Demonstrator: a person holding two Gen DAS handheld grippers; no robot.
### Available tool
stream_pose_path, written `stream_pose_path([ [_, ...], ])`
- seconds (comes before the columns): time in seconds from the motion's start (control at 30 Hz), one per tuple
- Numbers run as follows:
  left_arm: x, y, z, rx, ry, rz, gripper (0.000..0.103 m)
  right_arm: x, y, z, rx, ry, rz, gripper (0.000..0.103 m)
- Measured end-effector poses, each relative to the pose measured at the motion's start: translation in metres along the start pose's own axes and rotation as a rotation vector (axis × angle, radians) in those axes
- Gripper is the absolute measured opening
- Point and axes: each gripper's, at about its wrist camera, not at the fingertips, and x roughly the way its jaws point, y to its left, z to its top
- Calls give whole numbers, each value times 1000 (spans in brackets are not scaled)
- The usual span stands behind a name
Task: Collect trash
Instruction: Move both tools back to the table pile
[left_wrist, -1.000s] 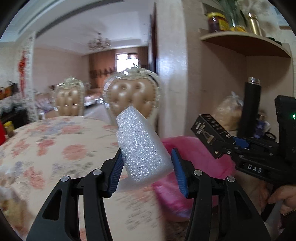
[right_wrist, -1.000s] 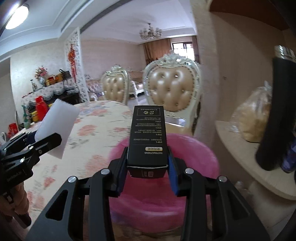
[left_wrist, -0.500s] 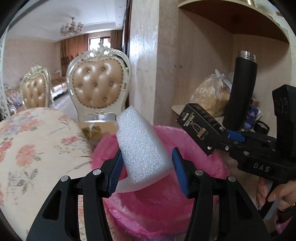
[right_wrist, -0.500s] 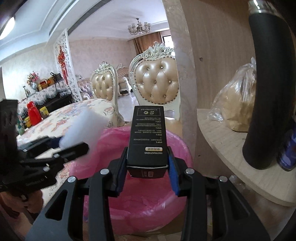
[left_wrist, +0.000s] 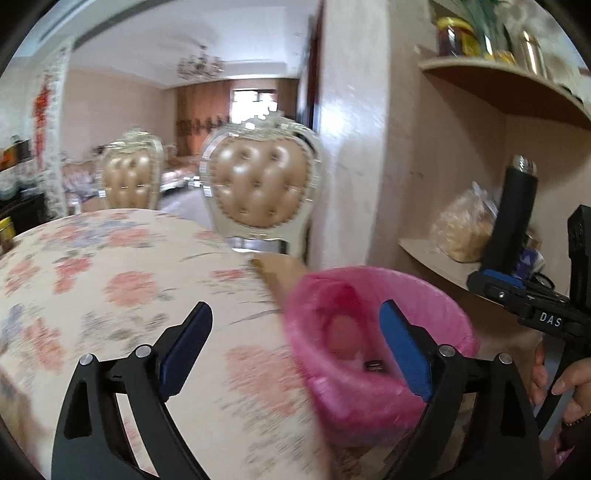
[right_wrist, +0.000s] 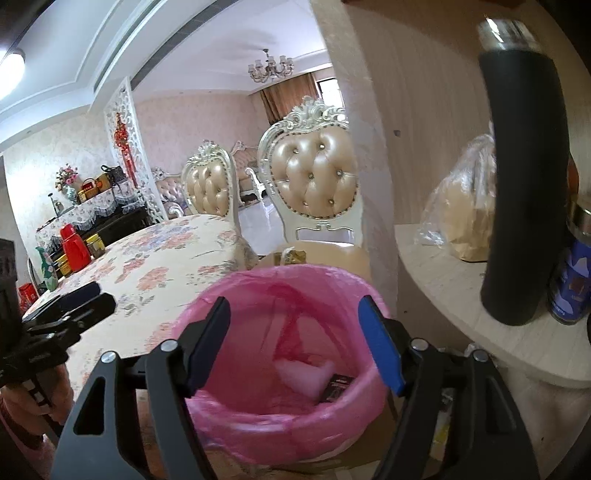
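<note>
A bin lined with a pink bag (right_wrist: 280, 413) (left_wrist: 436, 306) stands beside the table. At its bottom lie a white foam piece (right_wrist: 303, 373) and a black box (right_wrist: 338, 387) (left_wrist: 375, 366). My right gripper (right_wrist: 293, 339) hangs over the bin's mouth, its jaws opening with nothing between them. My left gripper (left_wrist: 295, 339) is over the table's edge at the bin's left rim, jaws also opening and empty. Each gripper shows in the other's view, the right gripper (left_wrist: 517, 295) at the right and the left gripper (right_wrist: 66, 306) at the left.
A round table with a floral cloth (left_wrist: 110, 280) lies left of the bin. Two padded chairs (right_wrist: 314, 184) stand behind it. A wall shelf (right_wrist: 461, 295) at the right carries a black flask (right_wrist: 524, 166), a bagged loaf (right_wrist: 465, 218) and a blue can (right_wrist: 570, 280).
Both grippers have opened and let go: the foam piece and the black box have dropped into the pink bin. The left gripper swung back towards the table.
</note>
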Motion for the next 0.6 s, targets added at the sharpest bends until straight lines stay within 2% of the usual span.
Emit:
stream_pose_path([
  [0.13, -45, 36, -13, -46, 8, 105, 90, -7, 39, -1, -44, -2, 48, 84],
  [0.33, -128, 98, -40, -124, -42, 304, 90, 5, 124, -11, -129, 27, 190, 89],
  [0.4, -157, 119, -52, -145, -46, 365, 91, 12, 153, -14, -136, 48, 256, 93],
  [0.5, -192, 144, -69, -173, -43, 450, 91, 22, 207, -25, -176, 91, 345, 94],
  [0.6, -231, 168, -88, -202, -36, 536, 91, 23, 254, -37, -252, 104, 370, 94],
])
